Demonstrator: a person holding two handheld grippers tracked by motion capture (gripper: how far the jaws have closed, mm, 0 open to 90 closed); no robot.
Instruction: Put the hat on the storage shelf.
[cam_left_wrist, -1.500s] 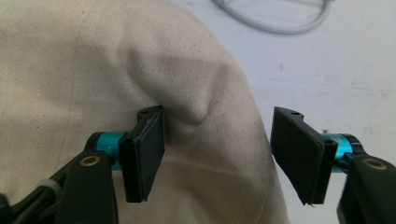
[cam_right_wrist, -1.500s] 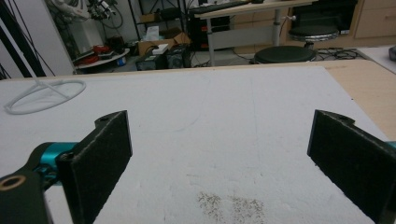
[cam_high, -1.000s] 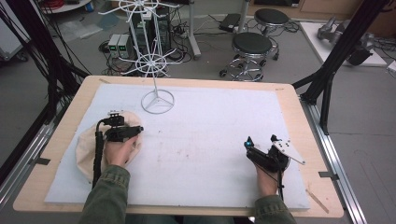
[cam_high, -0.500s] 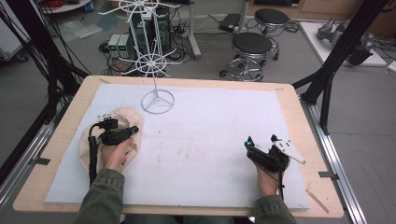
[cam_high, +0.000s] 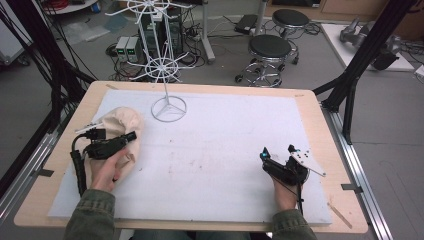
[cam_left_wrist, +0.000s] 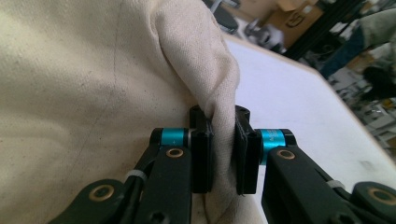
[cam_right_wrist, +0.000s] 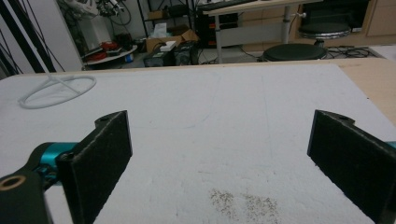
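A cream cloth (cam_high: 120, 127) lies bunched on the left side of the white mat (cam_high: 225, 125). My left gripper (cam_high: 131, 136) is shut on a fold of it and holds that fold a little off the mat. In the left gripper view, the cloth (cam_left_wrist: 93, 93) covers the left and middle, and both black pads pinch a ridge of fabric at my left gripper (cam_left_wrist: 224, 156). My right gripper (cam_high: 276, 151) rests low over the mat's right side, open, with nothing in it. In the right gripper view, bare mat shows between the wide jaws of the right gripper (cam_right_wrist: 219, 163).
A white wire rack (cam_high: 162, 65) stands on its ring base (cam_high: 169, 108) at the back of the mat, just beyond the cloth; the ring base (cam_right_wrist: 56, 91) shows far left in the right gripper view. Two black stools (cam_high: 270, 47) and cables sit on the floor behind the table.
The left jaws have shut on a fold of the cloth and pulled it up. The cloth has gone from lying flat to bunched. The right hand has kept still.
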